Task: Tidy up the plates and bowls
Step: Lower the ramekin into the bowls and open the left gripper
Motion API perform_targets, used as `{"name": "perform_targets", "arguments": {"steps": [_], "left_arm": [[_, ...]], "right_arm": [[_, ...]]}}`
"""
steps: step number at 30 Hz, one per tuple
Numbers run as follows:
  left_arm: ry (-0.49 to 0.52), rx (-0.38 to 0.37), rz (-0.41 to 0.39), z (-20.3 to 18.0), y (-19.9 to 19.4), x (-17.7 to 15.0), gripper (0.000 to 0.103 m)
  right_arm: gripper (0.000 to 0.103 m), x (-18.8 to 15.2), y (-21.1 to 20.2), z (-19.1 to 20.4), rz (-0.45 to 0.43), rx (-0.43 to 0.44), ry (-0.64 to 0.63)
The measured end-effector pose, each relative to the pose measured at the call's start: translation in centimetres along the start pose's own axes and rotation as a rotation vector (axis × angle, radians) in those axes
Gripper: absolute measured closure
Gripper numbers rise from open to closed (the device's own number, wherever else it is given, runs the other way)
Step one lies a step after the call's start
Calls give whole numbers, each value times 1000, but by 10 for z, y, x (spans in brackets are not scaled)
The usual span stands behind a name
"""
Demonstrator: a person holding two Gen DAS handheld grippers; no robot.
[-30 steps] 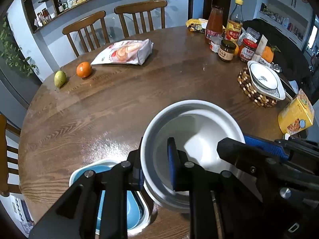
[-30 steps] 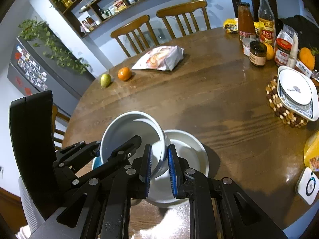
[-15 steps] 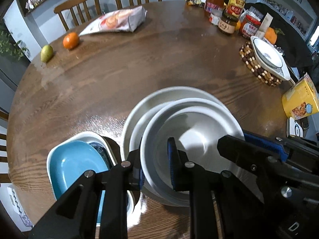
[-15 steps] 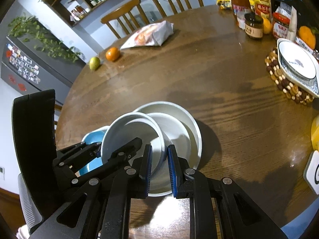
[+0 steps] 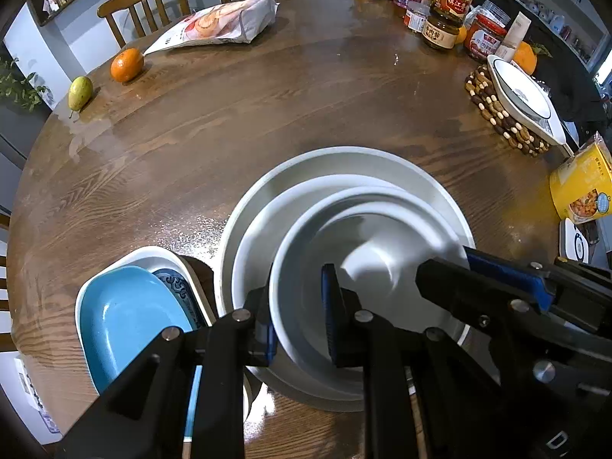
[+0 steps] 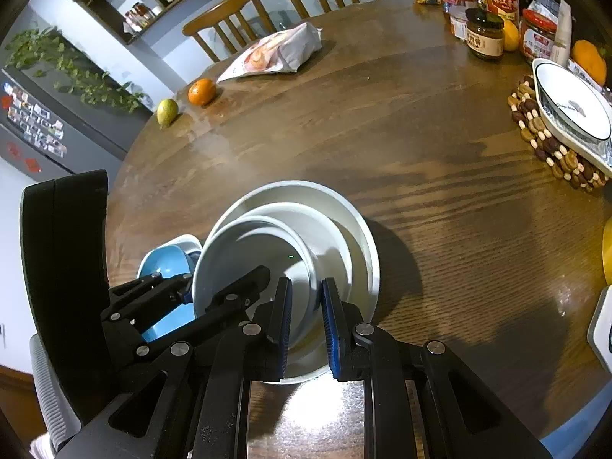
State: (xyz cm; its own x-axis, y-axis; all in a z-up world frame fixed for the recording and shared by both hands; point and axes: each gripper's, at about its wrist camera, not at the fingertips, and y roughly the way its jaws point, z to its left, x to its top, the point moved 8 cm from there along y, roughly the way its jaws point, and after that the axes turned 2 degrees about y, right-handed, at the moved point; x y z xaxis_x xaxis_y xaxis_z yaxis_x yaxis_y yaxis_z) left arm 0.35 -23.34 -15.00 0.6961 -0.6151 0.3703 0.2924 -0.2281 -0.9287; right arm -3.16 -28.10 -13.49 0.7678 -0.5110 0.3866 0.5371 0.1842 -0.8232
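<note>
My left gripper (image 5: 298, 306) is shut on the near rim of a white bowl (image 5: 367, 252) and holds it over a wide white plate (image 5: 344, 164) on the round wooden table. My right gripper (image 6: 306, 306) is shut on the bowl's other rim (image 6: 248, 256); the plate (image 6: 355, 222) lies below it. A blue dish (image 5: 126, 313) sits in a white dish at the table's near left edge, also in the right wrist view (image 6: 164, 260). A white bowl with a dark rim (image 5: 524, 95) rests on a beaded trivet at the right, also in the right wrist view (image 6: 573, 107).
An orange (image 5: 126, 64), a pear (image 5: 80, 91) and a snack bag (image 5: 222, 23) lie at the far left. Jars and bottles (image 5: 440, 30) stand at the far right. A yellow box (image 5: 585, 187) is at the right edge. Chairs stand behind the table.
Both grippers have carried the white bowl back and up; the wide plate under it has come into view, and the blue dish shows more fully.
</note>
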Motion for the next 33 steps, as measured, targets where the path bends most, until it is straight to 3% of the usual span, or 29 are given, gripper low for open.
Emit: {"name": "perform_targets", "arguments": {"steps": [33], "left_arm": [[32, 6, -1, -5, 8, 6, 87]], "right_arm": [[84, 6, 7, -5, 5, -31, 14]]}}
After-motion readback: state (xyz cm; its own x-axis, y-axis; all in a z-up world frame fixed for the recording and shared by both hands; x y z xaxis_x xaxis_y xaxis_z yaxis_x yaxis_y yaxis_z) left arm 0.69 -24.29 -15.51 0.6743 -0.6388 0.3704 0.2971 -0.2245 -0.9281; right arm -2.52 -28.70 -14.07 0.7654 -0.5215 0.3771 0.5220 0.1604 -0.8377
